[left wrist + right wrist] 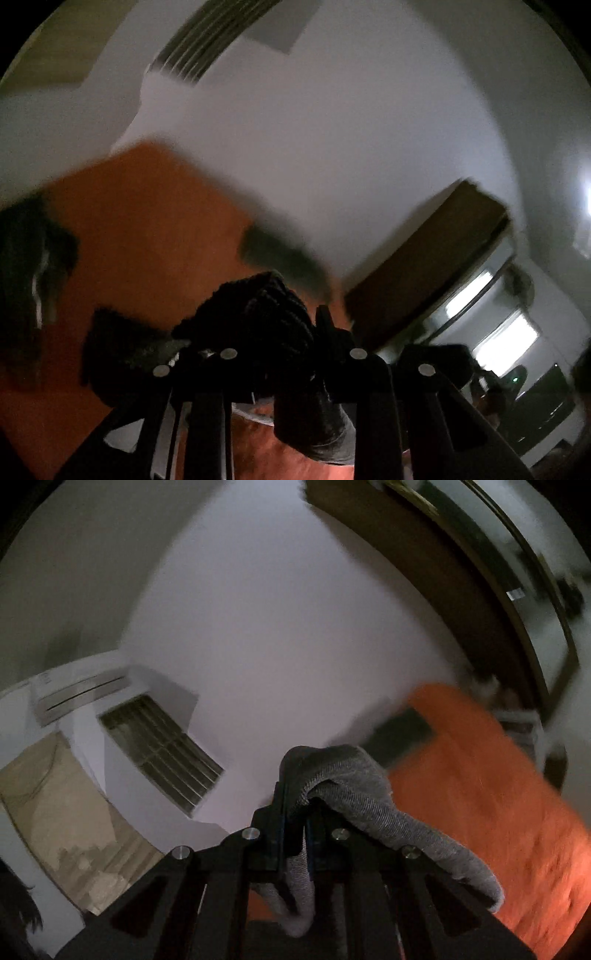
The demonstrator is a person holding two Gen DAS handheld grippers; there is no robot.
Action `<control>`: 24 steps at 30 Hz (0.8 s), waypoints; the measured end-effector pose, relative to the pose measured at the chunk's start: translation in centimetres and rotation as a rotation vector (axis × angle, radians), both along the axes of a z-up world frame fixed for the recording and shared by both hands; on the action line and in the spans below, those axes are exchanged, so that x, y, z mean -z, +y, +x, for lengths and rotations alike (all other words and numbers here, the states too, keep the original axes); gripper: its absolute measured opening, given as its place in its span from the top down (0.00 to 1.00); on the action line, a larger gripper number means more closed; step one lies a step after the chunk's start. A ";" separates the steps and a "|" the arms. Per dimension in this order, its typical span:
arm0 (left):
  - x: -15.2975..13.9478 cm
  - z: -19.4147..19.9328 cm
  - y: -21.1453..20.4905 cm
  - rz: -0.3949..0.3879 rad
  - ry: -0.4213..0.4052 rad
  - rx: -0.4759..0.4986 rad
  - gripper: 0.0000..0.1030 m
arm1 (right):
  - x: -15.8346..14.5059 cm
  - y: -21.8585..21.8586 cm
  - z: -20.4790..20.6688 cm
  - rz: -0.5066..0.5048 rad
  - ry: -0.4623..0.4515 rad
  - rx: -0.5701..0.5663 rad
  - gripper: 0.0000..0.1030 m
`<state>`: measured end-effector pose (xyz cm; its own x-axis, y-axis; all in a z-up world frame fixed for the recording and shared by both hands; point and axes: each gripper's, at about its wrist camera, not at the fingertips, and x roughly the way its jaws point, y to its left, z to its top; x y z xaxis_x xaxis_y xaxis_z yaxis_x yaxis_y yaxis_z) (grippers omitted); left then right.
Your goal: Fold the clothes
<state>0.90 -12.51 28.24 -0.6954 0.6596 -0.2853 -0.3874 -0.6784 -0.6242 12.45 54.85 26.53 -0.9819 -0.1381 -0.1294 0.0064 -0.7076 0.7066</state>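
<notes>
Both grippers are raised and tilted up toward the walls and ceiling. My left gripper (291,332) is shut on a bunched edge of a dark grey knit garment (273,306), which folds over the fingers and hangs below (321,432). My right gripper (295,805) is shut on a grey knit fabric edge (354,779); the cloth drapes over the right finger and trails down to the right (461,860). Whether both hold the same garment cannot be told.
An orange bedspread (147,236) (498,794) lies below. A dark garment (26,266) lies at its left. White walls, a barred window (162,749), an air conditioner (81,690), a wooden door (428,266) and a mirror (517,572) surround it.
</notes>
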 end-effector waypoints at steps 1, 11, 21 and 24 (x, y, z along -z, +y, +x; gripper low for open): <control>-2.5 0.8 -0.4 0.014 0.047 -0.012 0.75 | -1.8 -0.2 0.5 0.017 0.024 -0.001 0.93; -13.4 5.9 -1.8 0.175 0.161 -0.173 0.75 | -11.6 -0.1 6.2 0.096 0.153 0.040 0.93; 5.5 -10.2 -0.7 0.046 -0.367 -0.273 0.75 | 3.3 5.5 -5.7 -0.006 -0.251 -0.005 0.93; 13.5 -16.2 0.2 -0.033 -0.507 -0.314 0.75 | 11.4 8.1 -12.7 -0.048 -0.412 -0.046 0.93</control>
<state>-15.34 -12.29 14.74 -0.6273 0.4299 -0.6494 0.1751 -0.7347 -0.6555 -0.30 62.95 15.14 -0.8420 -0.1957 -0.5027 -0.2531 -0.6797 0.6885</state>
